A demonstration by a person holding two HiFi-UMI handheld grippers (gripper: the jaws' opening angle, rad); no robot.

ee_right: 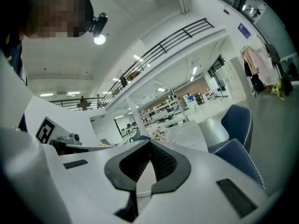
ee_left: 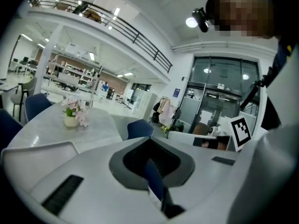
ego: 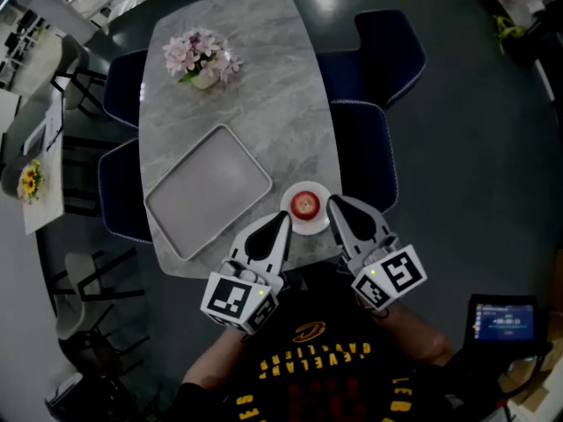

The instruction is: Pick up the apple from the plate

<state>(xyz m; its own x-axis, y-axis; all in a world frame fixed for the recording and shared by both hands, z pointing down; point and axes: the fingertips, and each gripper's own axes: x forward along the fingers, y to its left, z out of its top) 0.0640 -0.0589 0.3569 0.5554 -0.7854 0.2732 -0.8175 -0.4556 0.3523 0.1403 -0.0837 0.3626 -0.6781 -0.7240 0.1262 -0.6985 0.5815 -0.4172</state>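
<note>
A red apple (ego: 305,205) lies on a small white plate (ego: 289,197) near the front edge of the grey marble table (ego: 264,77). My left gripper (ego: 280,218) hangs just left of the plate, its jaws brought together to a point with nothing between them. My right gripper (ego: 334,202) hangs just right of the plate, also closed to a point and empty. Neither touches the apple. In the left gripper view the left gripper (ee_left: 150,141) points level across the table. In the right gripper view the right gripper (ee_right: 150,143) looks out over the room. Apple and plate are hidden in both gripper views.
An empty grey tray (ego: 208,189) lies left of the plate. A pot of pink flowers (ego: 202,57) stands at the table's far end, also seen as flowers (ee_left: 73,112). Blue chairs (ego: 369,148) line the right side. A lit screen (ego: 503,321) sits at the lower right.
</note>
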